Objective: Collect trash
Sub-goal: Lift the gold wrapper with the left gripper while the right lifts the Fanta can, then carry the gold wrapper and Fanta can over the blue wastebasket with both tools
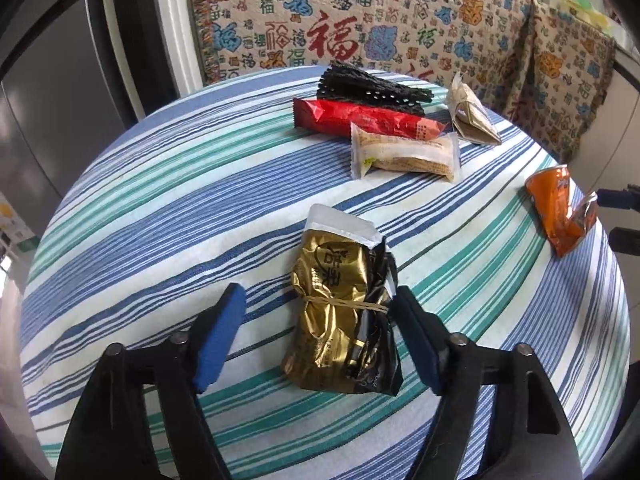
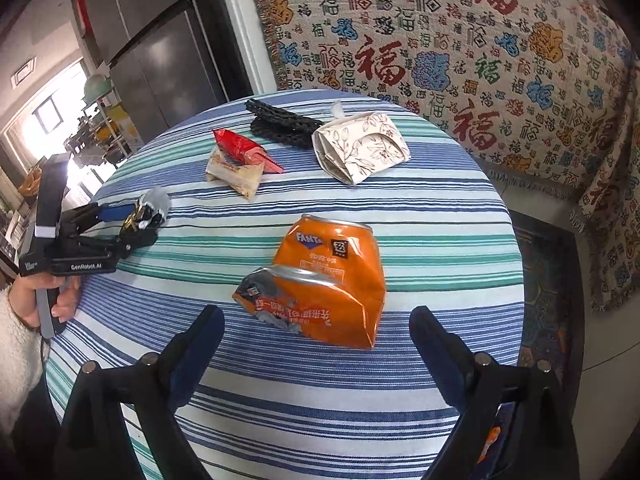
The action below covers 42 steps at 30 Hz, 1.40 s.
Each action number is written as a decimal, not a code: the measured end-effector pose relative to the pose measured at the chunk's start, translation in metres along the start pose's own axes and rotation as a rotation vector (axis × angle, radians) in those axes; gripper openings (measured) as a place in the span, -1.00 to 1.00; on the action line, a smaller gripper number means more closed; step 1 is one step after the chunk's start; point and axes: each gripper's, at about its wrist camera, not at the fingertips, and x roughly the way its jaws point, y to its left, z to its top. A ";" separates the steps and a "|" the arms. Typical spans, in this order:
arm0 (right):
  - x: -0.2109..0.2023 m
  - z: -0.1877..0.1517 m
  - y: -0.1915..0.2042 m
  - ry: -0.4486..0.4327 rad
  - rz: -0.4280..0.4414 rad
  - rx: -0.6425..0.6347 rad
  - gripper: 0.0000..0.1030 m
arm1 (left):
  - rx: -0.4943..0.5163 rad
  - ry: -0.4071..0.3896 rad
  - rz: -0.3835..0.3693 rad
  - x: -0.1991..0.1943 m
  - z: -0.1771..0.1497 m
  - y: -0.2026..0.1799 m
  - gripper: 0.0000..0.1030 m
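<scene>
A gold and black foil bag [image 1: 340, 316] tied with a rubber band lies on the striped round table [image 1: 160, 208]. My left gripper [image 1: 320, 300] is open with its fingers on either side of the bag, the right finger close to or touching it. The left gripper also shows in the right wrist view [image 2: 138, 220], around the bag [image 2: 150, 210]. A crushed orange Fanta can [image 2: 320, 280] lies just in front of my right gripper [image 2: 316, 316], which is open and empty. The can shows at the table's right edge in the left wrist view [image 1: 560, 212].
At the far side lie a red wrapper [image 1: 360, 118], a clear cracker packet [image 1: 404, 156], a black foam net [image 1: 372, 90] and a folded floral paper box [image 2: 360, 146]. A patterned blanket [image 2: 460, 48] covers the sofa behind. A fridge [image 2: 160, 40] stands at the left.
</scene>
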 end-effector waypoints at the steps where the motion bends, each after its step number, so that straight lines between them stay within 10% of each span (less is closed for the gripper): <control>1: -0.001 0.000 0.006 -0.010 -0.002 -0.033 0.85 | -0.007 -0.005 -0.004 -0.001 0.000 0.001 0.13; 3: -0.003 0.000 0.014 -0.032 -0.012 -0.088 0.85 | -0.020 -0.010 -0.006 -0.002 0.001 0.002 -0.14; 24: 0.005 -0.004 0.007 -0.031 -0.085 0.101 0.62 | -0.041 -0.012 -0.083 -0.007 0.002 -0.030 -0.27; 42: -0.112 -0.048 -0.067 -0.137 -0.153 0.209 0.62 | 0.144 -0.102 -0.276 -0.048 0.045 -0.190 -0.28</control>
